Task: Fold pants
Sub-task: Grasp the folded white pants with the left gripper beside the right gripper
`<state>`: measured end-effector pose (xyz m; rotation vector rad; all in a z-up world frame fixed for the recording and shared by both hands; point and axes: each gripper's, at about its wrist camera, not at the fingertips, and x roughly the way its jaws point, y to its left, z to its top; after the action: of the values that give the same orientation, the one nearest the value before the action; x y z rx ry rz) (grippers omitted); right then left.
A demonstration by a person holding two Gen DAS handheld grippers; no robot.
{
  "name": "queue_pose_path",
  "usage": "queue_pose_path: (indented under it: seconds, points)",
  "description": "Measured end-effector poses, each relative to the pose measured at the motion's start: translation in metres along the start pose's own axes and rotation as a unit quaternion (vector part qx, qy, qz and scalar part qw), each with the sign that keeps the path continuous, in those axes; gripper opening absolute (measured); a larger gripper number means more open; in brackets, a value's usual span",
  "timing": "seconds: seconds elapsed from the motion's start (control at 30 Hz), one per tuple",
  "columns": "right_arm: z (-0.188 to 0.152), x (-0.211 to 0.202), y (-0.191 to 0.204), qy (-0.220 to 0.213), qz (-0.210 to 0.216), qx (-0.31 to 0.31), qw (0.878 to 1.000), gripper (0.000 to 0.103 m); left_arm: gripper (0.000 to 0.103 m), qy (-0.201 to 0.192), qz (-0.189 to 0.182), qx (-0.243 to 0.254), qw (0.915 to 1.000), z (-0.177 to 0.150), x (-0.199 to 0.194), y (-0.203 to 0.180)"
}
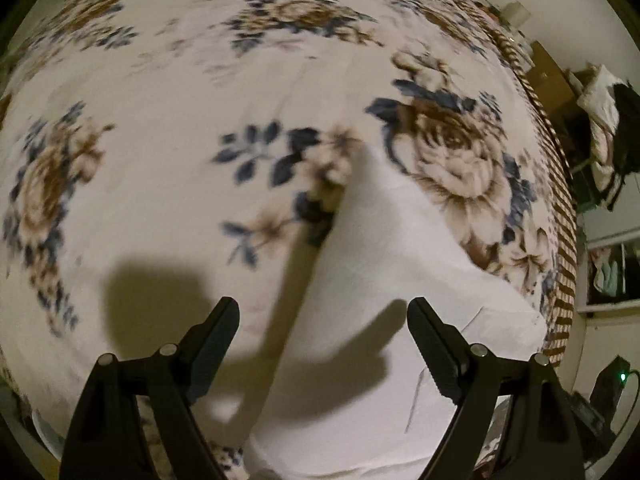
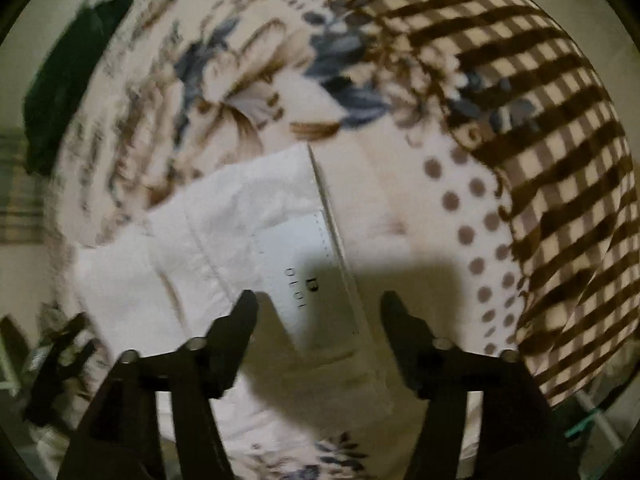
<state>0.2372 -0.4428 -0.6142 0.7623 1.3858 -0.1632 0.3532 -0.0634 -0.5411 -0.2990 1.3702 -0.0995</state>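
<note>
Pants (image 1: 380, 280), white and of smooth woven cloth, lie spread on the bed (image 1: 160, 100), over a plush blanket printed with brown roses and blue leaves. In the right wrist view the waistband end (image 2: 332, 264) shows a stitched inner label with small dark lettering and a straight hemmed edge; a brown checked border and a dotted strip of the blanket (image 2: 540, 140) lie just beyond it. In the left wrist view one leg tapers away across the bed, flat with soft creases.

The left gripper (image 1: 323, 308) hovers above the leg with its fingers wide apart and nothing between them. The right gripper (image 2: 318, 304) hangs over the waistband, equally wide and empty.

To do the step well, I judge each pair of fingers should come down on an outer edge, pinch both cloth layers, and lift together, so that the thin fabric folds without dragging on the fuzzy blanket.
</note>
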Motion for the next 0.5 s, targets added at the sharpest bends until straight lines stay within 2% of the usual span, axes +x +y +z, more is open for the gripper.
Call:
queue_pose_path:
  seconds: [0.13,0.2,0.27,0.33,0.4,0.5]
  points:
    - [-0.021,-0.008,-0.016,0.017,0.033,0.014,0.999,0.079,0.085,0.017,-0.017,0.004,0.9997,0.016,0.018,-0.009]
    - [-0.034,-0.005,-0.027,0.034,0.047,0.028,0.998,0.079,0.085,0.023,-0.038,0.004,0.999,0.027,0.027,-0.012]
    - [-0.046,0.001,-0.036,0.046,0.063,0.046,0.996,0.079,0.059,0.018,-0.053,0.009,0.9984,0.035,0.032,-0.014]
    - [-0.053,0.008,-0.041,0.043,0.074,0.061,0.994,0.079,0.04,0.012,-0.055,-0.005,0.9984,0.046,0.036,-0.008]
    - [-0.058,0.018,-0.04,0.039,0.075,0.063,0.994,0.079,0.034,0.009,-0.059,-0.02,0.998,0.052,0.039,0.0]
    - [-0.054,0.031,-0.041,0.033,0.024,0.046,0.998,0.079,0.033,0.02,-0.043,-0.017,0.9987,0.056,0.053,0.008]
